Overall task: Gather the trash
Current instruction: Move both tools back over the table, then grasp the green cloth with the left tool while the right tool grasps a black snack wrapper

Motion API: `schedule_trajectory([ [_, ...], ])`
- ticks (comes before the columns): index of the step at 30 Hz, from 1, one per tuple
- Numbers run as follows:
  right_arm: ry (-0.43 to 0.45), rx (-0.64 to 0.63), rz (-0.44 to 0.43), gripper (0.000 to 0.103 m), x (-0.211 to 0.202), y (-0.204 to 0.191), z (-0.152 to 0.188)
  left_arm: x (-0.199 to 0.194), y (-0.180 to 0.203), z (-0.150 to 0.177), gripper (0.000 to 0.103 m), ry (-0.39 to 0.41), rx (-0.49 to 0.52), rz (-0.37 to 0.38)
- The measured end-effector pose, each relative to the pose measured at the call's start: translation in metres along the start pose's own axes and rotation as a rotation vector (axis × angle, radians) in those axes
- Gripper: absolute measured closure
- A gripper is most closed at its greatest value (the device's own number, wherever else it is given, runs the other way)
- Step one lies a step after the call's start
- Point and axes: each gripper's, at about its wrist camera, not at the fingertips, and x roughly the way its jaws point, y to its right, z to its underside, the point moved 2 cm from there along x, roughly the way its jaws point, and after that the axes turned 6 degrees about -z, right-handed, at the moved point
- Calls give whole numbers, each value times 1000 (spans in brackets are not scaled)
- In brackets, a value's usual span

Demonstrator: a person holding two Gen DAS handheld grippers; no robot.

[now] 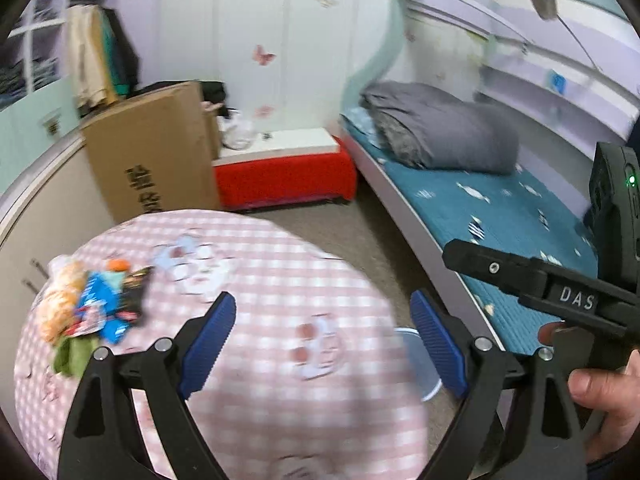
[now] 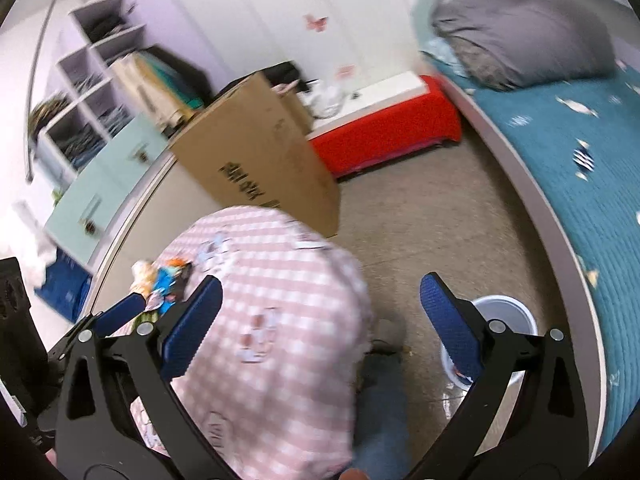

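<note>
Left gripper [image 1: 323, 340]: jaws spread wide, nothing between them; poised above the pink checked tablecloth [image 1: 280, 280]
Right gripper [image 2: 320, 322]: jaws likewise wide apart and empty; held over the table's right edge, floor below
Trash pile [image 1: 90, 306]: crumpled wrappers, blue, orange and green, heaped at the table's far left edge; well left of both claws; seen in the right wrist view too [image 2: 160, 280]
Bin [image 2: 504, 320]: white, on the floor beside the bed [image 2: 580, 140], right of the table; some scraps seemingly inside
Step judged: reach for the pile, not yet begun
Risk: loose, slippery wrappers; pinch on one piece likely to scatter the rest off the edge; cloth snagged if claw closes too low; dropped pieces during carry across the gap to the bin
Blur: fine detail of pile not readable
</note>
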Motion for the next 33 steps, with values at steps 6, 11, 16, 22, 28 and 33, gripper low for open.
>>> schedule_trajectory([
  [6, -60, -100, -41, 6, 38, -62, 2, -17, -69, 10, 16, 22, -82, -73],
  [11, -125, -172, -68, 6, 79, -109, 9, -25, -136, 34, 15, 25, -167, -151],
  [16, -198, -251, -84, 6, 132, -150, 19, -19, -202, 64, 15, -14, -283, -206],
  [22, -294, -344, -71, 6, 197, -190, 36, -5, -245, 85, 15, -57, -339, -235],
  [28, -347, -382, -41, 23, 242, -207, 45, 18, -260, 93, 15, -93, -345, -233],
  [33, -373, -437, 16, 48, 266, -211, 55, 39, -258, 85, 15, -116, -299, -249],
])
